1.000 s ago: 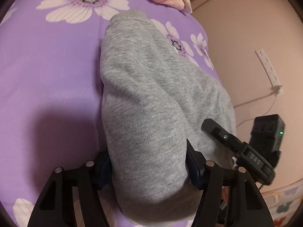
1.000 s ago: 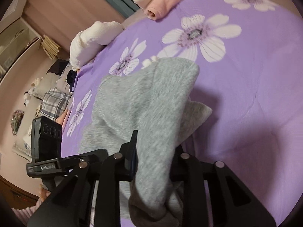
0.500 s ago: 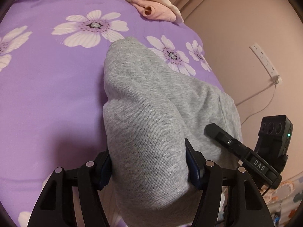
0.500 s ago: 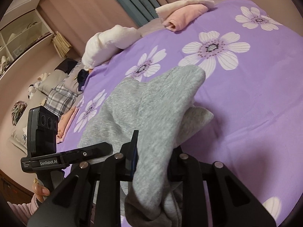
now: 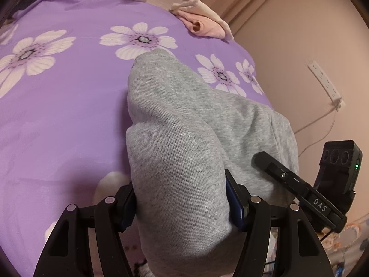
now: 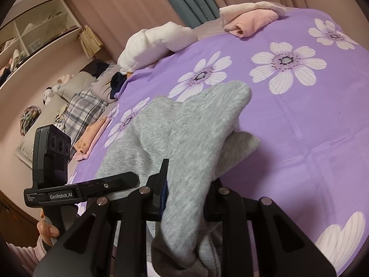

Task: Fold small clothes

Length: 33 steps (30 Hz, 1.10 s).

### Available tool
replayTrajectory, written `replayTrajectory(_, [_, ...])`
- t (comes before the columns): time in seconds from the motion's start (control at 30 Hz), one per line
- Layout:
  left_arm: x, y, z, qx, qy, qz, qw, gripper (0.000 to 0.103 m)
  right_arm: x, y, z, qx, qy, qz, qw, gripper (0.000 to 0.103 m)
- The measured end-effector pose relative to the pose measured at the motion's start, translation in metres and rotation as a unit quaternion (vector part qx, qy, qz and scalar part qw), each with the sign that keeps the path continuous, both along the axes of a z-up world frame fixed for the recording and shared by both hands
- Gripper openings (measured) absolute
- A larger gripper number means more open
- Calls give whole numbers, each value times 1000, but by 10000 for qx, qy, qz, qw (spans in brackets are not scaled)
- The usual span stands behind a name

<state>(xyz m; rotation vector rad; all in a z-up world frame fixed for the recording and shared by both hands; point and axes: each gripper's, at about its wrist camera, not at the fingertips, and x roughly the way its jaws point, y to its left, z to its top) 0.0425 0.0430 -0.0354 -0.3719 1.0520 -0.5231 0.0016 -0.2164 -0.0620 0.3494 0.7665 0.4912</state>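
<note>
A grey knit garment (image 5: 184, 138) hangs between both grippers above a purple flowered bedsheet (image 5: 57, 115). My left gripper (image 5: 182, 205) is shut on one end of it, with thick bunched cloth between the blue pads. My right gripper (image 6: 186, 191) is shut on the other end (image 6: 196, 143), and folds of cloth hang down below the jaws. The garment's far end rests on the sheet. Each gripper shows in the other's view: the right one (image 5: 299, 189) and the left one (image 6: 80, 189).
A folded pink garment (image 5: 203, 25) lies at the far edge of the bed, also in the right wrist view (image 6: 249, 20). A white plush pillow (image 6: 156, 43) and plaid bedding (image 6: 85, 108) lie beyond. A wall socket strip (image 5: 325, 83) with a cable is on the right wall.
Both grippers have lifted and tilted up with the grey garment, so more of the bed and the room shows. The grips are unchanged.
</note>
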Motion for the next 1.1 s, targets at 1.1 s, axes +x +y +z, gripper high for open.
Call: replayTrajectory(1.1, [-47,54,18,151,-220,576,9980,65,-31,68,25,-374,-342,705,9962,24])
